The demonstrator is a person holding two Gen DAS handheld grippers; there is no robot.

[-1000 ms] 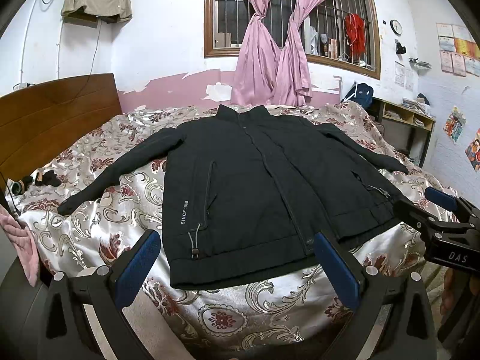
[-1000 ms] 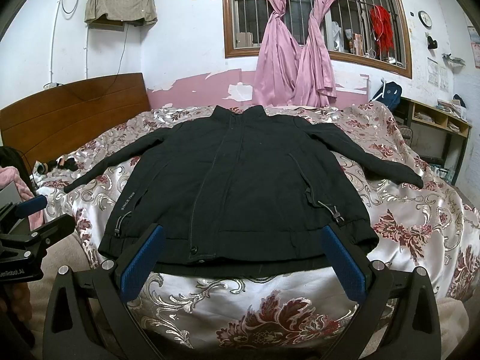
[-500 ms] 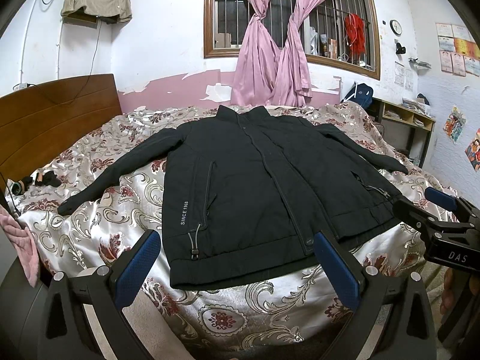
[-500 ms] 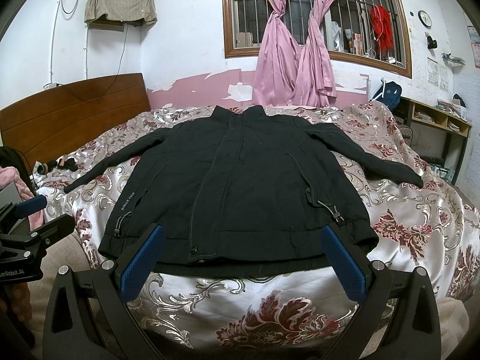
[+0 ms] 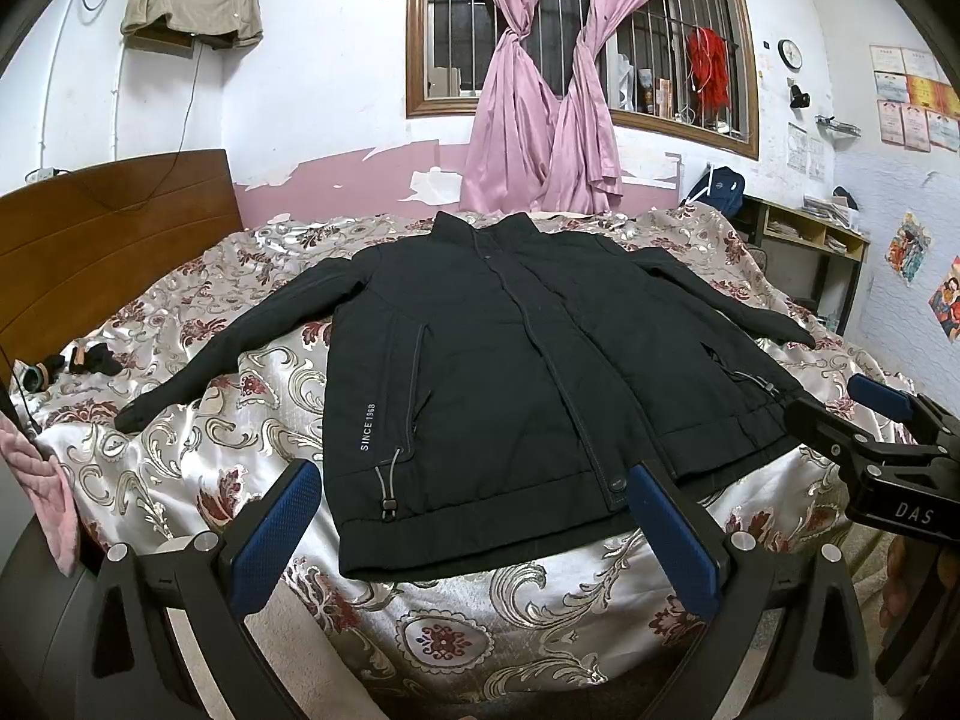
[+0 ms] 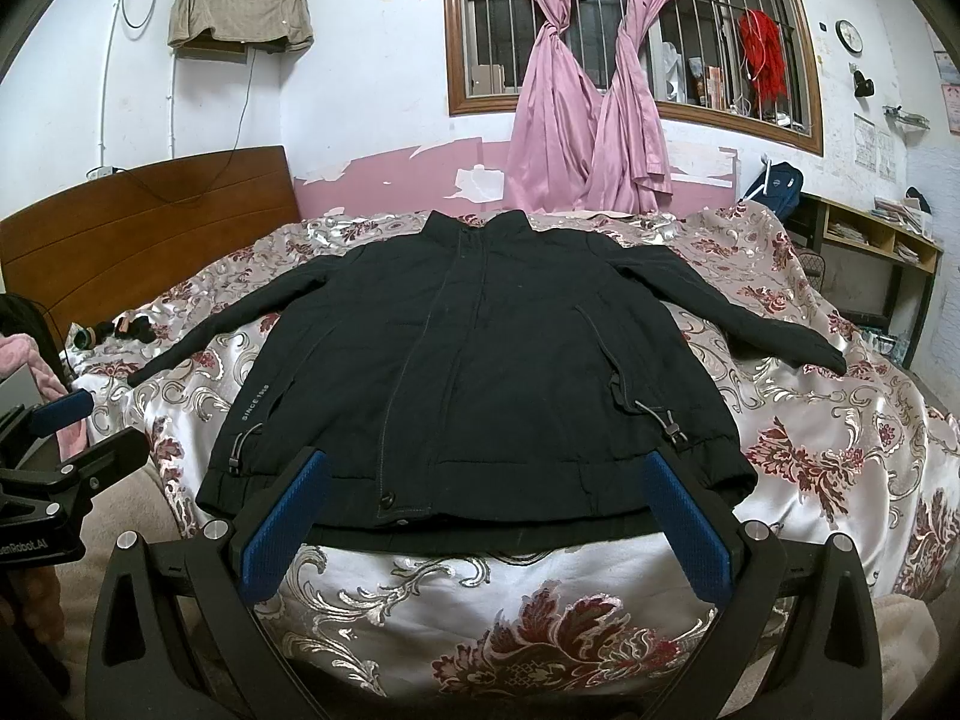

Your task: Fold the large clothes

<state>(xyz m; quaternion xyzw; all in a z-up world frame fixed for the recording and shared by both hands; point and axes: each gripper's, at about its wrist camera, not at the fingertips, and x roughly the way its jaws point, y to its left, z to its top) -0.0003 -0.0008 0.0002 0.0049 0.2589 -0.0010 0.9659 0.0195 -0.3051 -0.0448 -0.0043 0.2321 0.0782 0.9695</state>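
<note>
Black jacket [image 5: 510, 372] spread flat on bed [image 5: 252, 420] (grippers apart, empty)

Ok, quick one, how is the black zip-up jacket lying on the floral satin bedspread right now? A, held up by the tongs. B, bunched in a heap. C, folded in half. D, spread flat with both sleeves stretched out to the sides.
D: the black zip-up jacket lies flat on the floral satin bedspread, sleeves spread to either side, and the open left tongs and right tongs touch nothing.
</note>
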